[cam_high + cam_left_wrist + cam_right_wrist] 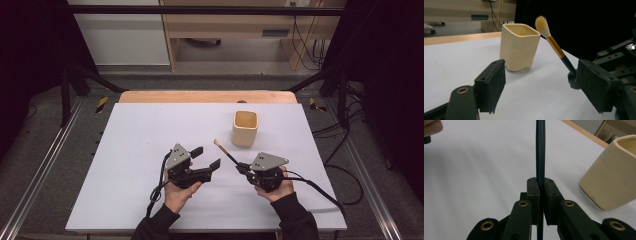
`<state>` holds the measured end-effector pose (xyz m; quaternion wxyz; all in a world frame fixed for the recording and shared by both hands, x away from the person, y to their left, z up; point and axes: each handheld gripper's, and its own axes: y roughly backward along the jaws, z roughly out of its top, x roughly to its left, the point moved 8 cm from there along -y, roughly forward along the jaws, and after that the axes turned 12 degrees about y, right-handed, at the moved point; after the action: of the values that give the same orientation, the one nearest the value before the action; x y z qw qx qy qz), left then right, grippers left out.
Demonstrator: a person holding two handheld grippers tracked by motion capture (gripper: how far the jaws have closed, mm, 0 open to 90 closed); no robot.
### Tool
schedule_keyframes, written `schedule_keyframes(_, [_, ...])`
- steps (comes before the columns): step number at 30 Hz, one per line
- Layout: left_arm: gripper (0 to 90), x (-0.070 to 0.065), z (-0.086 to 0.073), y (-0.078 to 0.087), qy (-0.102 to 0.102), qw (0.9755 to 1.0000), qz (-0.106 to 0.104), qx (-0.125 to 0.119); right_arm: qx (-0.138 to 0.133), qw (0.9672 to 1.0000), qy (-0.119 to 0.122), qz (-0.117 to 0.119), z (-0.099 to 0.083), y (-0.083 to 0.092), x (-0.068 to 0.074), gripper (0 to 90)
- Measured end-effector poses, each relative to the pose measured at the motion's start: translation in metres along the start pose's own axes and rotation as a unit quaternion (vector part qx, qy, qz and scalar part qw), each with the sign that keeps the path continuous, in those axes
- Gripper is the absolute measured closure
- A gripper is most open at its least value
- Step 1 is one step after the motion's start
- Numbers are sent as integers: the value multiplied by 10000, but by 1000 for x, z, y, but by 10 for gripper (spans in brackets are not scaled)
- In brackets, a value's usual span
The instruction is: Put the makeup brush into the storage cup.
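- High view: the right gripper (243, 169) is clamped on the brush (226, 153), bristles raised toward the cup (245, 128).
- The left gripper (209, 157) hangs open, holding nothing.
- The brush is lifted; placing it in the cup remains.

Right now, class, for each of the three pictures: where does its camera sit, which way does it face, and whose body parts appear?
High view: above the person's side, facing forward and down on the table; both forearms, left gripper, right gripper.
Left gripper view: on that gripper, between open jaws toward the cream cup and brush.
Right gripper view: along jaws shut on the brush handle; a fingertip top left.
Shared: cup, brush.
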<state>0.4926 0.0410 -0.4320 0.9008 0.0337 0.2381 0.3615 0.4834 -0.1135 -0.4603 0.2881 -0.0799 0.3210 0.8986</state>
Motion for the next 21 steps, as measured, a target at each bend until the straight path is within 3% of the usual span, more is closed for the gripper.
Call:
schedule_keyframes(8, [297, -7, -1, -6, 120, 9998, -97, -98, -53, 10000, -64, 20, 1, -3, 3, 847])
schedule_keyframes(21, [470, -14, -2, -14, 417, 9986, -200, -249, -165, 9996, -217, 55, 3, -5, 6, 847])
